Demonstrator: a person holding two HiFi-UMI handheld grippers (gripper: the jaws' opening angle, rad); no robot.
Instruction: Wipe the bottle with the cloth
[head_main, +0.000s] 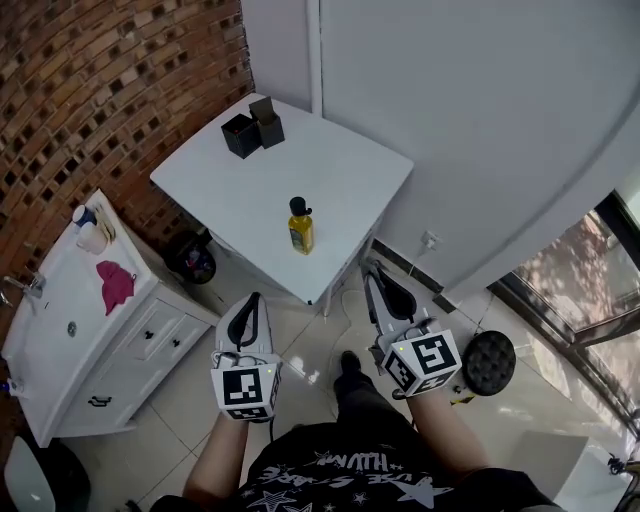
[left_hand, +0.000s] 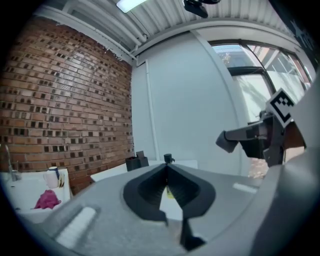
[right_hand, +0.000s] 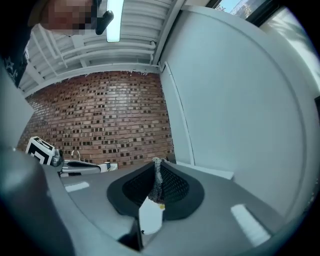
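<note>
One yellow bottle (head_main: 300, 231) is stood mid-frame on the white table (head_main: 345, 165). A pink cloth (head_main: 116, 285) is laid on the sink counter (head_main: 50, 335) at the left edge. Low in the frame, well apart from both, the left gripper (head_main: 256, 298) and right gripper (head_main: 369, 266) are held with jaws pressed together.

Rough red brick wall (head_main: 90, 90), smooth matt white tabletop (head_main: 340, 170), glossy yellow plastic bottle (head_main: 300, 235) near its front edge, soft pink cloth (head_main: 116, 284) on a smooth white cabinet top (head_main: 55, 310), shiny floor tiles (head_main: 170, 400), matt grey plastic left gripper (left_hand: 167, 168).
</note>
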